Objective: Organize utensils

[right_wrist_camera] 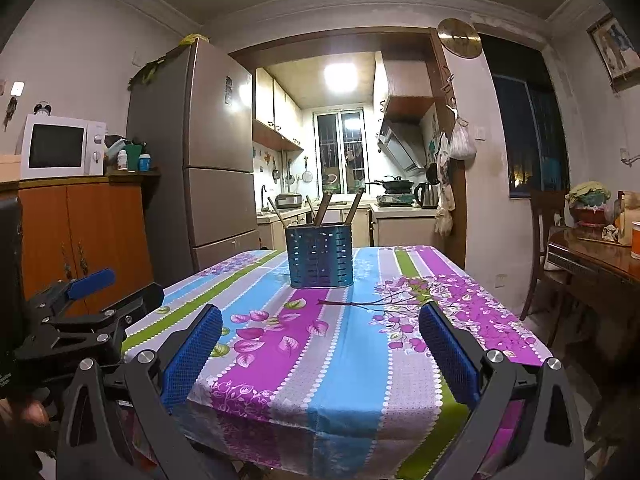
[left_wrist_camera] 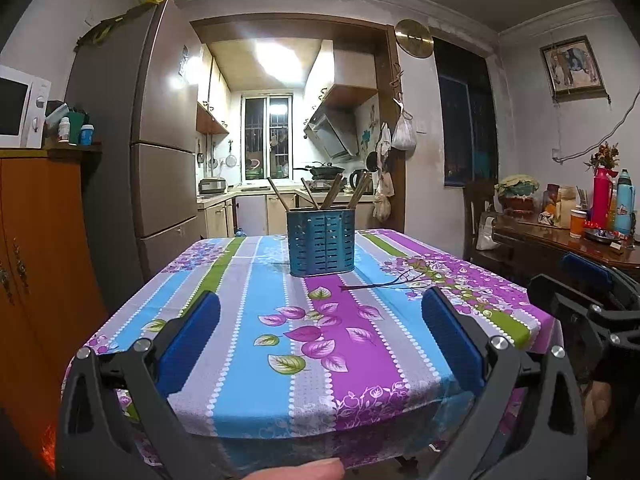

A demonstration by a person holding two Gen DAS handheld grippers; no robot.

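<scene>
A blue perforated utensil holder (left_wrist_camera: 321, 241) stands upright near the far middle of the table, with several brown chopsticks (left_wrist_camera: 331, 194) sticking out of it. It also shows in the right wrist view (right_wrist_camera: 319, 256) with the chopsticks (right_wrist_camera: 322, 209). My left gripper (left_wrist_camera: 320, 312) is open and empty, held above the table's near edge. My right gripper (right_wrist_camera: 320, 326) is open and empty, also near the front edge. The right gripper shows at the right of the left wrist view (left_wrist_camera: 588, 296); the left gripper shows at the left of the right wrist view (right_wrist_camera: 96, 300).
The table has a striped floral cloth (left_wrist_camera: 248, 320) (right_wrist_camera: 344, 360). A fridge (left_wrist_camera: 160, 140), an orange cabinet (left_wrist_camera: 36, 260) with a microwave (right_wrist_camera: 60, 152) stand at left. A wooden side table (left_wrist_camera: 568, 240) with bottles and a chair (right_wrist_camera: 544, 240) are at right.
</scene>
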